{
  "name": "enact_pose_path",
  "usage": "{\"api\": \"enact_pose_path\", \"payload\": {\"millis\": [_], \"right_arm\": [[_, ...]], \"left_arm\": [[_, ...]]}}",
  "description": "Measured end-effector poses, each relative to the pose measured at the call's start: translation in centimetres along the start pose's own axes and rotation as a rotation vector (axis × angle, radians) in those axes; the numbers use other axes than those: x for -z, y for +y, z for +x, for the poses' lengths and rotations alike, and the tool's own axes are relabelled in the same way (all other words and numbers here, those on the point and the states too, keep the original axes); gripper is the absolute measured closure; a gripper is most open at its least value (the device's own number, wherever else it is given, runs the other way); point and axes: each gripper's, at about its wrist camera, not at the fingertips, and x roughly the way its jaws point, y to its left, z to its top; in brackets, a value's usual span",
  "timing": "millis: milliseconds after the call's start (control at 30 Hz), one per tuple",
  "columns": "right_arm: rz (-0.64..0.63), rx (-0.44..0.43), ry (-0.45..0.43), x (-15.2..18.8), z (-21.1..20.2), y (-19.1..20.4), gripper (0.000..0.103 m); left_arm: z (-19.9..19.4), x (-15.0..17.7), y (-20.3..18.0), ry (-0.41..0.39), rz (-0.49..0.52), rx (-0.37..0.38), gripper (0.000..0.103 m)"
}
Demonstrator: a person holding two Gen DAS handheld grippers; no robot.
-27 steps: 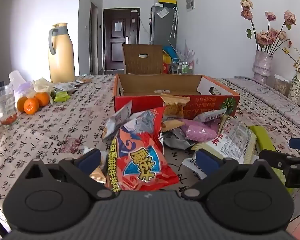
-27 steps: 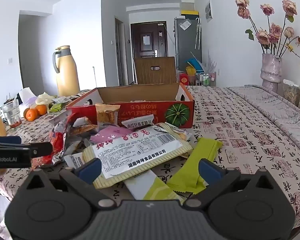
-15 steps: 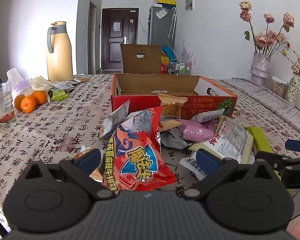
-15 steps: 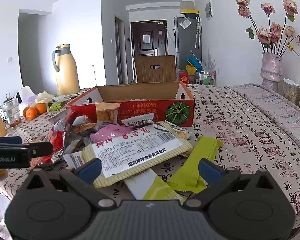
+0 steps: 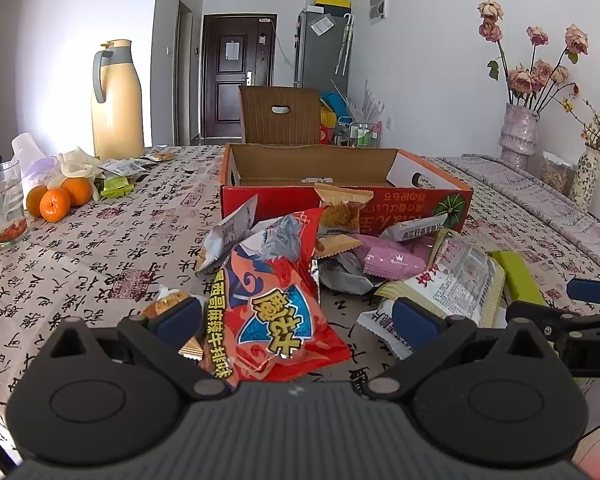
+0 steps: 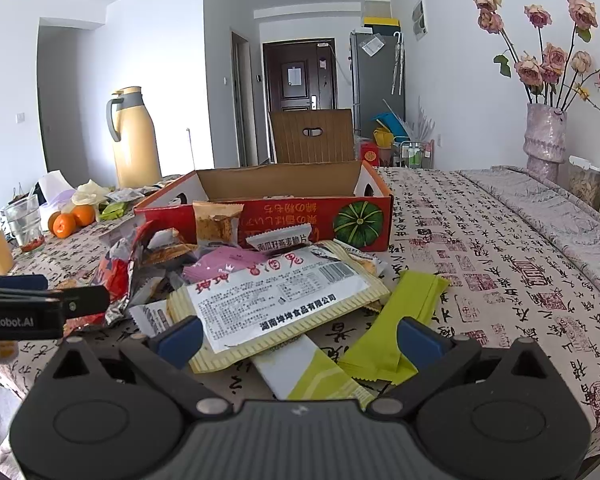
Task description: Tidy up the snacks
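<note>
Red cardboard box (image 5: 344, 200) appears nearly empty; snack packets (image 5: 276, 304) remain piled outside. Left gripper (image 5: 296, 316) and right gripper (image 6: 300, 340): jaws fully apart, holding nothing.

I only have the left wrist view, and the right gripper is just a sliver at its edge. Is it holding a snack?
Observer: No. The right gripper is open with nothing pinched; a cream packet lies on the table just ahead of it.
Operator: Is anything hidden under that packet?
Observer: Yes, a white-and-green packet pokes out from beneath its near edge.
Operator: And the green wrapper I half see?
Observer: The green wrapper lies flat to the right of the cream packet, its near end beside the gripper's right-hand finger.
</note>
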Motion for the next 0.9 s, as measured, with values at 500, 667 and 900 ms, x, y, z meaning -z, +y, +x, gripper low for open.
{"api": "enact_pose_path", "payload": {"millis": [500, 667, 900], "right_arm": [[0.001, 0.000, 0.001, 0.04, 0.05, 0.01, 0.000], [0.002, -0.004, 0.007, 0.19, 0.14, 0.14, 0.000], [0.004, -0.005, 0.009, 0.20, 0.04, 0.16, 0.000]], "left_arm": [[0.09, 0.16, 0.06, 0.002, 0.000, 0.003, 0.000], [0.08, 0.18, 0.03, 0.002, -0.001, 0.004, 0.000], [0.08, 0.22, -0.03, 0.003, -0.001, 0.004, 0.000]]}}
